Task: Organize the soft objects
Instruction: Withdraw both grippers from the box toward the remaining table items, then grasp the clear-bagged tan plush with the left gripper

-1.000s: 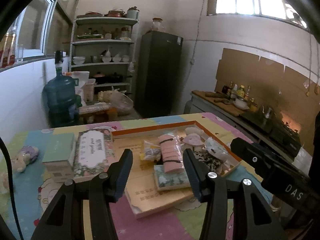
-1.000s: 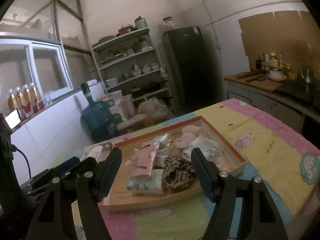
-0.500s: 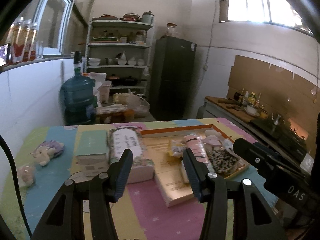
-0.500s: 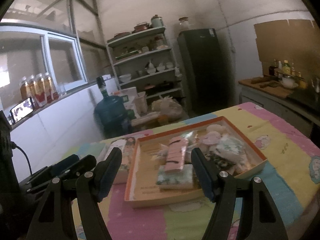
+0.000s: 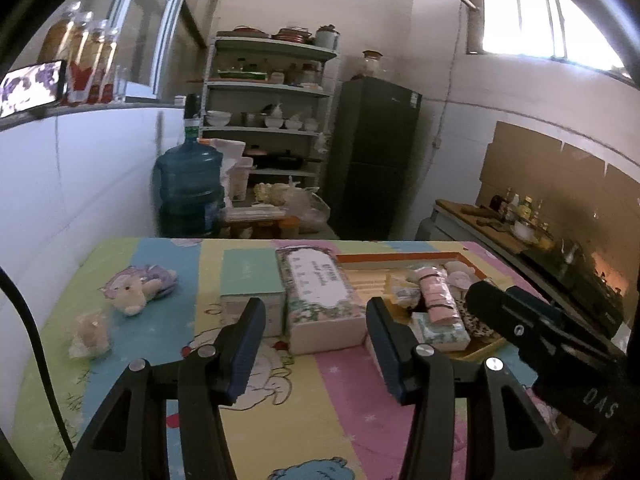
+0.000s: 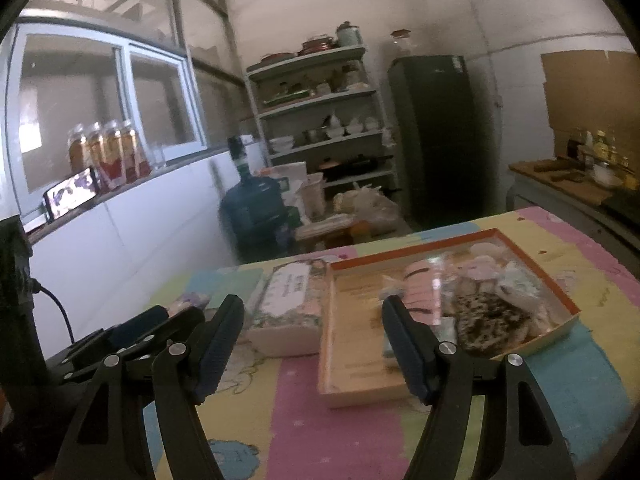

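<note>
- Both my grippers have swung left along the table; two plush toys now show at its left end.
- Plush toys lie loose on the mat, outside the tray.
- Left gripper: jaws apart, empty.
- Floral tissue box touches the orange-rimmed tray of soft packets.
- Right gripper: jaws wide, empty.

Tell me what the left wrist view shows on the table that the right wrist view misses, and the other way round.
Left wrist only: two plush toys loose on the mat, a white and purple one and a tan one, plus the full green box.

Right wrist only: the tray's far right rim and the mat beyond it.

Both: the floral tissue box, the orange-rimmed tray of soft items, the pink pack and the leopard-print piece. The left gripper and right gripper are open and hold nothing.
</note>
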`<action>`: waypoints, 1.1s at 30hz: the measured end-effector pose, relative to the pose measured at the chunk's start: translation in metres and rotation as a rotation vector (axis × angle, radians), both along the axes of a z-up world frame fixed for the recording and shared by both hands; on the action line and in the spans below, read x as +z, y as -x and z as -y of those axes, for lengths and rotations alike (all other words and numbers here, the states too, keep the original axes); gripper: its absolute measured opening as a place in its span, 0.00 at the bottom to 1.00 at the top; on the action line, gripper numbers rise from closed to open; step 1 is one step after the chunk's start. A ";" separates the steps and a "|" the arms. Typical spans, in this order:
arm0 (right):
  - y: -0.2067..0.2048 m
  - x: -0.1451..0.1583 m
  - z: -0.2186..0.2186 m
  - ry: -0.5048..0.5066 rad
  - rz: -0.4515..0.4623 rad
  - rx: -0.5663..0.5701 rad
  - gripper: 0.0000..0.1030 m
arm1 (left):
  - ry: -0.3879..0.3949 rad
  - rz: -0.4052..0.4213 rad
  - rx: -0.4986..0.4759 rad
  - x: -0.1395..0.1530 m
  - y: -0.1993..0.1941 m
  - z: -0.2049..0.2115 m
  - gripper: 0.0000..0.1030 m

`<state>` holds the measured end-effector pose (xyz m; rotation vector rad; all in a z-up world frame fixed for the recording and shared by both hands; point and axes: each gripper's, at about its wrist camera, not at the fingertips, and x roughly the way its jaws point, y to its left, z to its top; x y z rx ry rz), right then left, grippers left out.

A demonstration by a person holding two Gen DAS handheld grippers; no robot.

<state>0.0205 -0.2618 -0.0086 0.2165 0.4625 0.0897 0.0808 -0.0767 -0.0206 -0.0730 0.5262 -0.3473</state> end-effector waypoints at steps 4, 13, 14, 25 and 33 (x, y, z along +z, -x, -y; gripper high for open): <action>-0.003 -0.001 -0.019 0.019 -0.006 0.033 0.71 | 0.012 -0.007 0.022 -0.003 -0.001 -0.015 0.51; -0.014 -0.004 -0.054 0.043 -0.023 0.095 0.71 | 0.036 -0.024 0.100 -0.011 -0.006 -0.059 0.51; -0.016 -0.005 -0.058 0.044 -0.026 0.103 0.71 | 0.036 -0.025 0.107 -0.012 -0.007 -0.063 0.51; -0.031 -0.015 -0.097 0.054 -0.050 0.183 0.71 | -0.017 -0.042 0.225 -0.028 -0.025 -0.138 0.51; -0.036 -0.022 -0.108 0.052 -0.064 0.204 0.71 | 0.004 -0.104 0.214 -0.047 -0.054 -0.195 0.52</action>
